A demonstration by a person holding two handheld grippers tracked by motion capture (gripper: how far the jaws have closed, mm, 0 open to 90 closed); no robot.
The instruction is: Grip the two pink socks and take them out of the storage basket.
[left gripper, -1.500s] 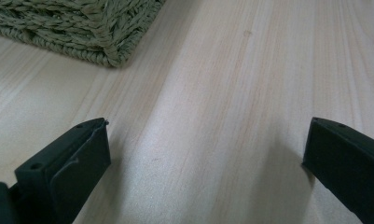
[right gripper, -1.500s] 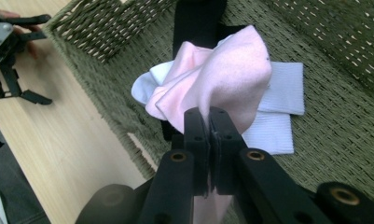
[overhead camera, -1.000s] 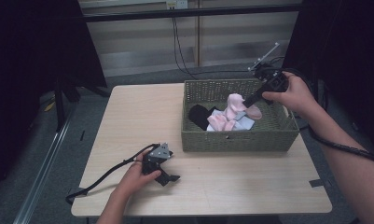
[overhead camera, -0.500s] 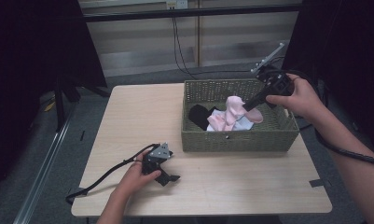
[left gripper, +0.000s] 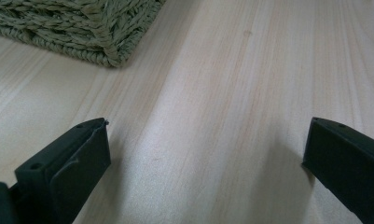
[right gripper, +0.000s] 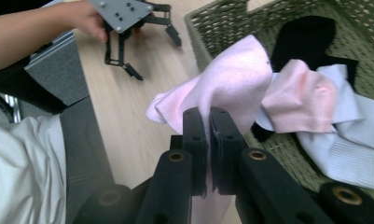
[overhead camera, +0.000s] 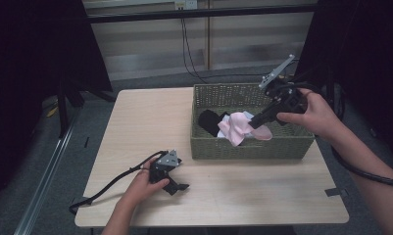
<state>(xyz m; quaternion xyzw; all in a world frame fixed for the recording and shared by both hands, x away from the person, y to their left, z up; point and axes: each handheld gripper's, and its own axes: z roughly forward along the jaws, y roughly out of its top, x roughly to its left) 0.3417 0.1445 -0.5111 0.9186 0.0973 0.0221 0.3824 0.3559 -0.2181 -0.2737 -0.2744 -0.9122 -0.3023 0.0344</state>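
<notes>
Over the woven basket (overhead camera: 253,147), my right gripper (right gripper: 208,122) is clamped on one pale pink sock (right gripper: 231,79), which hangs above the pile. I count one black sock (right gripper: 310,37) there. My left gripper (left gripper: 205,154) rests on the table (left gripper: 231,93), jaws spread.

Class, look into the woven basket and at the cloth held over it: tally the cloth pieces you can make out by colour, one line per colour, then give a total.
Pink: 2, the light pink sock pinched in the right claw and the salmon pink sock lying in the basket.
Black: 1, the black sock.
White: 1, the white sock; more may lie hidden.
Total: 4
</notes>
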